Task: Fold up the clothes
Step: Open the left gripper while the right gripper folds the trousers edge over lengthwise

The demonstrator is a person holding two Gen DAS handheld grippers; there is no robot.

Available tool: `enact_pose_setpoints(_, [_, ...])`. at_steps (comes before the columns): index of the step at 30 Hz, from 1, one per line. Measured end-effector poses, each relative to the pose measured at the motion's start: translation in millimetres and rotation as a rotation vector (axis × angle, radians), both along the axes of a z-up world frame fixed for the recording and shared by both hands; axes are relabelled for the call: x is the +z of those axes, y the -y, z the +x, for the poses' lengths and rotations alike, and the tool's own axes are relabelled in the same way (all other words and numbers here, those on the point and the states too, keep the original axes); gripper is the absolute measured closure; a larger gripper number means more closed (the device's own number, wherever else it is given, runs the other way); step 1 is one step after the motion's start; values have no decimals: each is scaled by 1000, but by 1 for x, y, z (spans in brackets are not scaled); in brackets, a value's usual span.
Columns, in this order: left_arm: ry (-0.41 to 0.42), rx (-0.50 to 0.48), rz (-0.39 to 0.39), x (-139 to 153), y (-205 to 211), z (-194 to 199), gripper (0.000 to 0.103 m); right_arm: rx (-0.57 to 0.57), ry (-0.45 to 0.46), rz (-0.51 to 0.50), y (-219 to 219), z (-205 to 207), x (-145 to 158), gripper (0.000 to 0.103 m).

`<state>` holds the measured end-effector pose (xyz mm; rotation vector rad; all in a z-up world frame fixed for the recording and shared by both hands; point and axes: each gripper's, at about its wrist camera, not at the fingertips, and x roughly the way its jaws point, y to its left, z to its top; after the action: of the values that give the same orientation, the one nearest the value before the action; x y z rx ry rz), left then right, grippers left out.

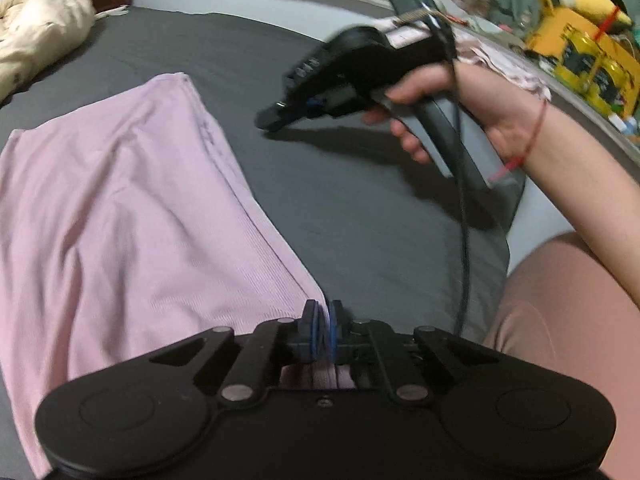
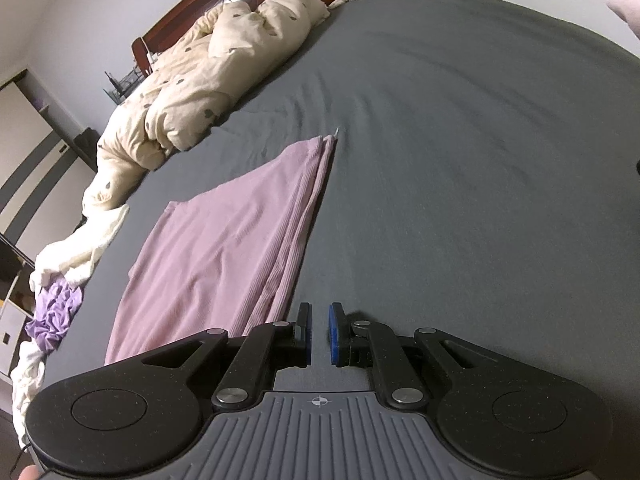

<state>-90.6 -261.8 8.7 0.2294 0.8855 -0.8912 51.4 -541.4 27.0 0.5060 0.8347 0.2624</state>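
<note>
Left wrist view: my left gripper (image 1: 324, 330) is clenched on the near corner of the pink garment (image 1: 132, 216), cloth visible between the pads. The garment runs from lower centre to upper left, long axis diagonal. My right gripper (image 1: 276, 118) hangs mid-frame right of it, over bare sheet (image 1: 360, 208); its finger gap is blurred here.

Right wrist view: right jaws stand apart, holding nothing. Garment lies left of them, its folded edge running up-frame to centre. Open sheet fills the right; duvet (image 2: 192, 76) upper left, well apart.
</note>
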Motion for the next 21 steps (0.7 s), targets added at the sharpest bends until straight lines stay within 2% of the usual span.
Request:
enact_pose_setpoints(2, [-3, 7, -7, 3, 0, 0, 95, -4, 2, -11, -2, 1, 1, 95])
enact_pose_setpoints(3, [-11, 17, -17, 6, -1, 2, 89, -5, 3, -12, -1, 0, 1, 95])
enact_pose_setpoints(4, [-14, 28, -28, 10, -2, 4, 73, -5, 3, -11, 0, 0, 1, 95])
enact_pose_setpoints(5, [-5, 37, -40, 13, -4, 6, 64, -7, 3, -11, 0, 0, 0, 95])
enact_pose_setpoints(6, [15, 42, -46, 17, -6, 8, 50, -9, 4, -11, 0, 0, 0, 95])
enact_pose_setpoints(7, [41, 43, -50, 22, -8, 10, 44, -11, 5, -9, 0, 0, 0, 95])
enact_pose_setpoints(12, [103, 74, -34, 32, -13, 27, 34, -16, 13, 2, -1, 4, -1, 95])
enact_pose_setpoints(15, [86, 91, -20, 31, -20, 35, 33, -11, 8, 8, -4, 6, -2, 95])
enact_pose_setpoints(18, [77, 46, -19, 29, -39, 27, 30, 15, -16, 9, -9, 9, -5, 95])
enact_pose_setpoints(21, [100, 7, 15, 26, -60, 14, 25, 32, -19, -15, -14, 10, -7, 95])
